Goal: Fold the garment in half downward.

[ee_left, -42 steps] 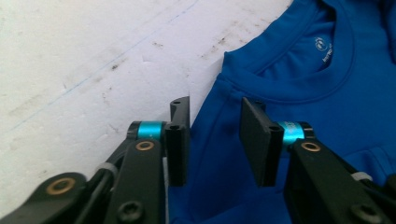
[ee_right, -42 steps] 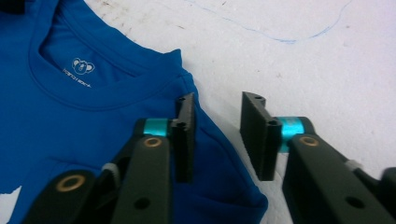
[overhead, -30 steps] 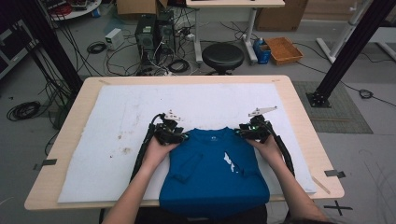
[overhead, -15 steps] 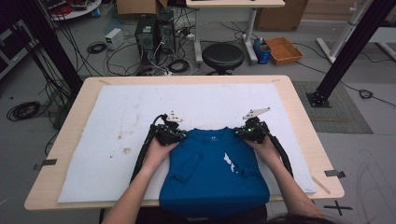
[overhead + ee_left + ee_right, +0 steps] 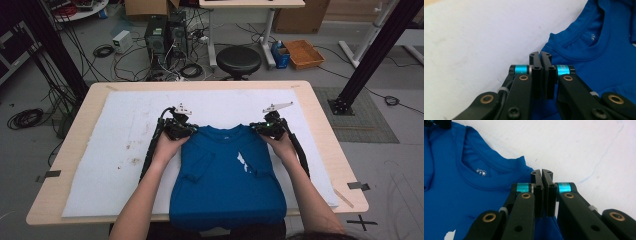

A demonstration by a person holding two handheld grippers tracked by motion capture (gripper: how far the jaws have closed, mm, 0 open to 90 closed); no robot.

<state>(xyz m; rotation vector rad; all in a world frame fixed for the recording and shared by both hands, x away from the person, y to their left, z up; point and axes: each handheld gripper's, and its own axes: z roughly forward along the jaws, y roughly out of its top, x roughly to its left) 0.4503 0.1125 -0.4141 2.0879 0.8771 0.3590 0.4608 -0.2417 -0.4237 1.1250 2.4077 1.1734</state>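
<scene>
White mat, one blue T-shirt.

One blue T-shirt is counted on one white mat, laid over one tabletop. Two grippers are counted: the left gripper and the right gripper. One stool is seen far beyond.

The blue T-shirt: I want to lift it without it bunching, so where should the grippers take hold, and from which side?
Grip the blue T-shirt at its two shoulders, either side of the collar, coming in from the outer sides. It lies flat with the collar away from the person, so the shoulders are the free top corners. The left gripper and right gripper appear shut on them.
</scene>
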